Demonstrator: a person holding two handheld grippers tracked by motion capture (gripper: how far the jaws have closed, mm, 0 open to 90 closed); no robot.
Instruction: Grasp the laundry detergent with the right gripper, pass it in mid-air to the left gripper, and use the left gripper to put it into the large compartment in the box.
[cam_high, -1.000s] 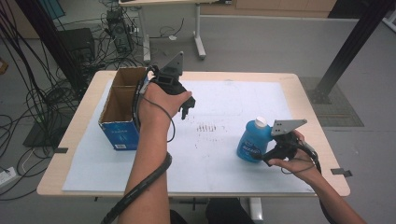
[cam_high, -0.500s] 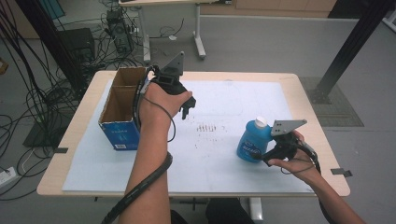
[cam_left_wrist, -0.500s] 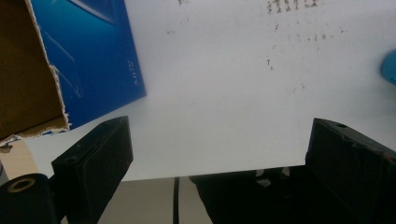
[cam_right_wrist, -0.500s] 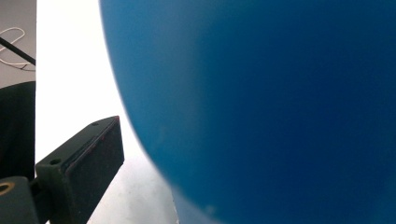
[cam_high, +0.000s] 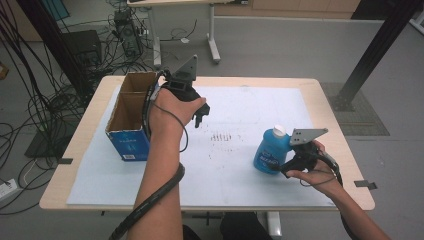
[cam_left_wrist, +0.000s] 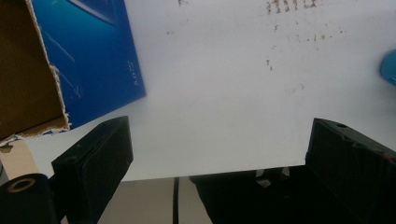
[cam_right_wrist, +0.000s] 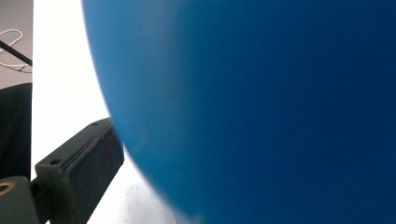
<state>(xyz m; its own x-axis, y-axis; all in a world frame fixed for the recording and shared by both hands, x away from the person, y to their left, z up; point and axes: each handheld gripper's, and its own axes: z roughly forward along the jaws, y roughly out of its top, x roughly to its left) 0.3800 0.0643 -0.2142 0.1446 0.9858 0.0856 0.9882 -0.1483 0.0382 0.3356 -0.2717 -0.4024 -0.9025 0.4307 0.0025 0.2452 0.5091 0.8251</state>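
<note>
A blue bottle (cam_high: 269, 152) with a white cap stands upright on the white sheet (cam_high: 240, 107) at the right. My right gripper (cam_high: 282, 167) is low beside it, jaws open with the bottle (cam_right_wrist: 257, 102) between them; one finger (cam_right_wrist: 79, 172) lies along the bottle's side and the other is hidden. Over the sheet's left part, my left gripper (cam_high: 201, 114) hangs open with nothing in it. In the left gripper view its jaws (cam_left_wrist: 219, 140) point down at bare sheet beside the box (cam_left_wrist: 88, 56).
An open cardboard box with blue sides (cam_high: 129, 142) stands at the table's left. Faint brown marks (cam_high: 222, 136) dot the sheet's middle. Cables and equipment (cam_high: 80, 50) sit on the floor beyond the table's far left.
</note>
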